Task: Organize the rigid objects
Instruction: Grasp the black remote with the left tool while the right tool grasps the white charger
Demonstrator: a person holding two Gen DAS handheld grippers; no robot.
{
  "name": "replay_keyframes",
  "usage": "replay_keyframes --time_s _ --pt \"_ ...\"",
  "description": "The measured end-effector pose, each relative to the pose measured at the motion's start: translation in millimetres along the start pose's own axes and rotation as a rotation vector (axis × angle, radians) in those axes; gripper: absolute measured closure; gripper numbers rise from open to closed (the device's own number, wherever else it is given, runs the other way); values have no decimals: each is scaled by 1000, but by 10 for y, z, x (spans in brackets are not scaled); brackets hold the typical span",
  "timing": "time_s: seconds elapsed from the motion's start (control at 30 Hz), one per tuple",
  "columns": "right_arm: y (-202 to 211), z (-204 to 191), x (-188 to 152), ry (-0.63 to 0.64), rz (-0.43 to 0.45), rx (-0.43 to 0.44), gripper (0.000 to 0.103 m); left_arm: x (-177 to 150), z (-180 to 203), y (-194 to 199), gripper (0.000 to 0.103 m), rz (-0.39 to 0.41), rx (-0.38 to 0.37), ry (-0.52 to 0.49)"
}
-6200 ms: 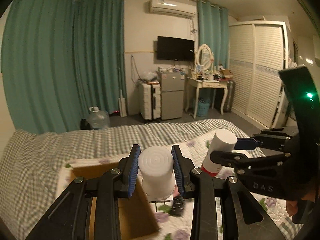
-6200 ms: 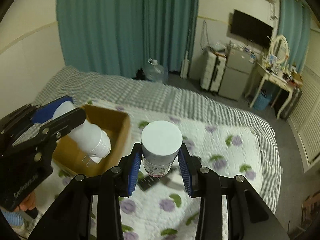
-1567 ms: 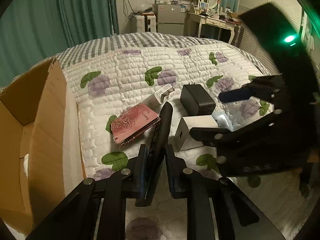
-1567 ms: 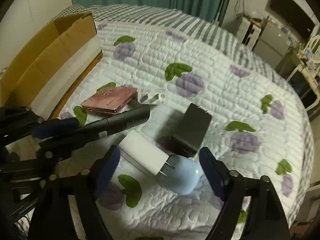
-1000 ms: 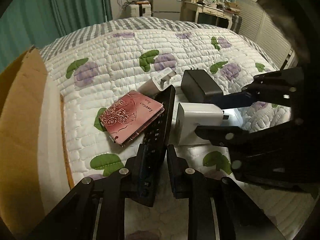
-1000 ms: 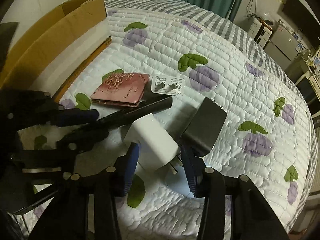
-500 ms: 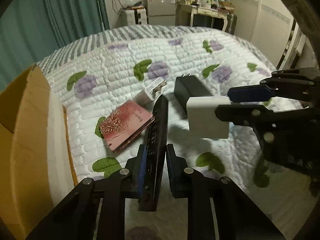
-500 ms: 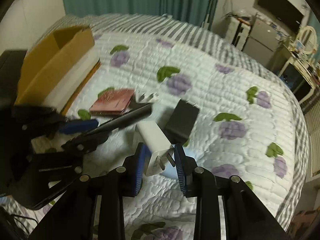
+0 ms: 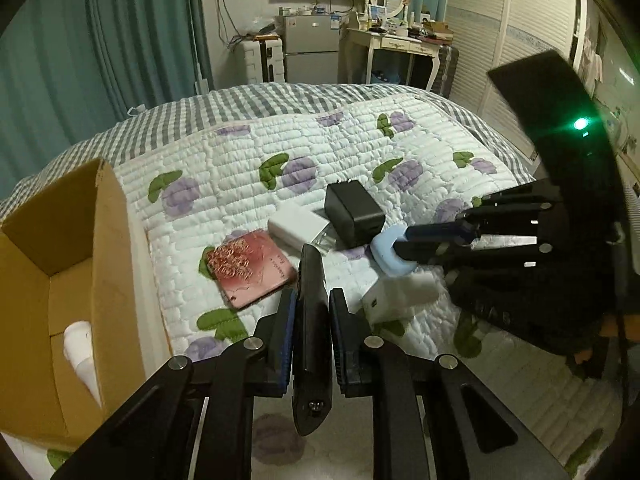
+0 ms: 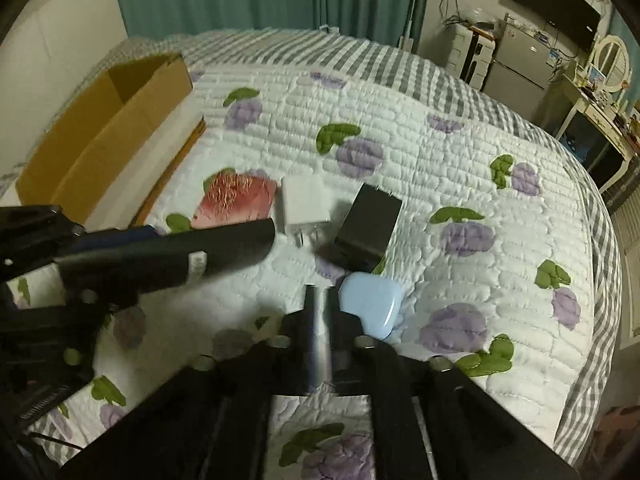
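My left gripper is shut on a black remote control and holds it above the quilt; it also shows in the right wrist view. My right gripper is shut on the prongs of a white charger, which hangs below its fingers; in the right wrist view only a blurred metal prong shows. On the quilt lie a pink rose-patterned case, a second white charger, a black charger and a light blue case.
An open cardboard box stands at the left on the bed, with a white bottle inside. The grey checked bedspread rings the quilt. A dressing table and a wardrobe stand beyond the bed.
Both grippers have risen from the quilt with their loads. The white charger has swung down under the right gripper. Earlier, both grippers held white bottles.
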State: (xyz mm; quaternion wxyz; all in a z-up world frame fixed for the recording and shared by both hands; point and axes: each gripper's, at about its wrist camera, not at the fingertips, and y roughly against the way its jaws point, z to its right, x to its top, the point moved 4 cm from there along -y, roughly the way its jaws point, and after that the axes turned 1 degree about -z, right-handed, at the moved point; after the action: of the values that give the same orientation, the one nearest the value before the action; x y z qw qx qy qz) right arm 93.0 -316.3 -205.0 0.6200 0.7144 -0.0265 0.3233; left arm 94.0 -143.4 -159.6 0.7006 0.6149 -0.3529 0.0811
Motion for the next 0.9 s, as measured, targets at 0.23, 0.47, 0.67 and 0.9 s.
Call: replay_keyframes --time_s 0.23,0.47,0.67,0.9 --pt "-191 -166 -109 94 -79 19 41 -225 -91 -172 86 -66 -26 33" --pt "-553 -289 -206 186 -197 -20 44 -325 -75 -421 86 -120 -22 34" --pt "-497 -234 -173 152 -166 -22 51 -234 -31 -578 81 -126 -16 13" --pt "-433 -102 -127 89 -144 -21 51 -227 -93 -827 81 -164 -19 42"
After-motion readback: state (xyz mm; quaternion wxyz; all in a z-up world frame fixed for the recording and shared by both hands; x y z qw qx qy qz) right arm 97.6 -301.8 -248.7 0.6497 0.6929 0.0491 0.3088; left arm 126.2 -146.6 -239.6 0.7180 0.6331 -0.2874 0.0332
